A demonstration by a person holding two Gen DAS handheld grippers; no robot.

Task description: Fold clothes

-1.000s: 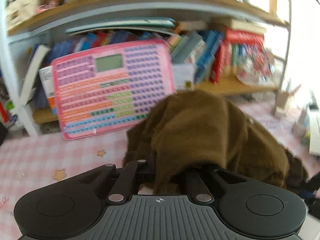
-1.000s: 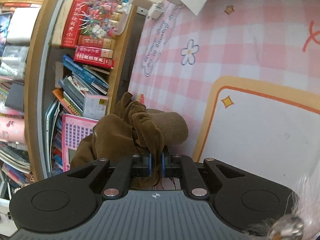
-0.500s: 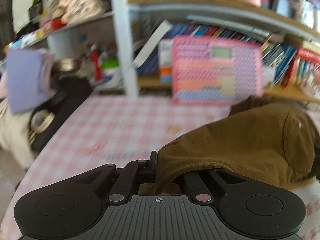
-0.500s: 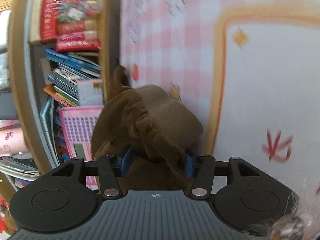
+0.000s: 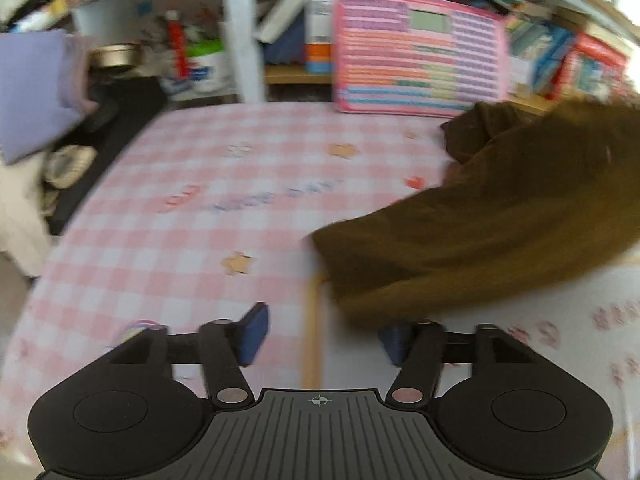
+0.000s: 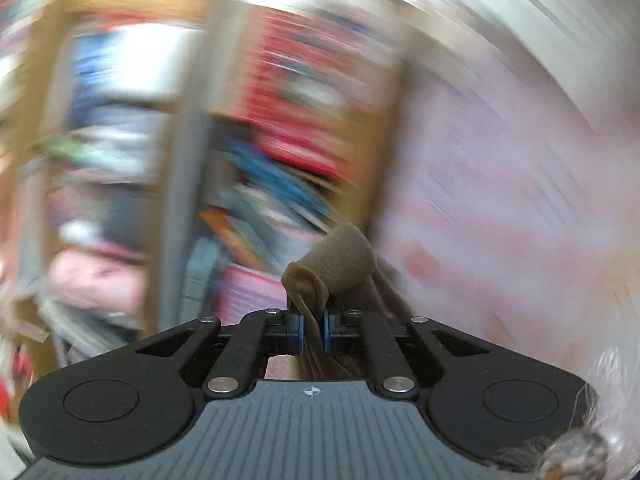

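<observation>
A brown garment (image 5: 492, 216) lies stretched across the right side of the pink checked table (image 5: 208, 208) in the left wrist view, its near edge just ahead of my left gripper (image 5: 324, 332). That gripper is open with nothing between its blue pads (image 5: 253, 330). In the right wrist view, my right gripper (image 6: 314, 332) is shut on a rolled fold of the brown garment (image 6: 340, 266), which sticks up past the pads; the background is heavily motion-blurred.
A bookshelf with a pink toy tablet (image 5: 416, 70) and books lines the table's far edge. A white mat with an orange border (image 5: 312, 340) lies under the garment. Purple cloth (image 5: 36, 88) and black objects sit off the table's left edge.
My left gripper has opened and let go of the brown garment, which now lies on the table. My right gripper has shut on the garment again and is swinging fast.
</observation>
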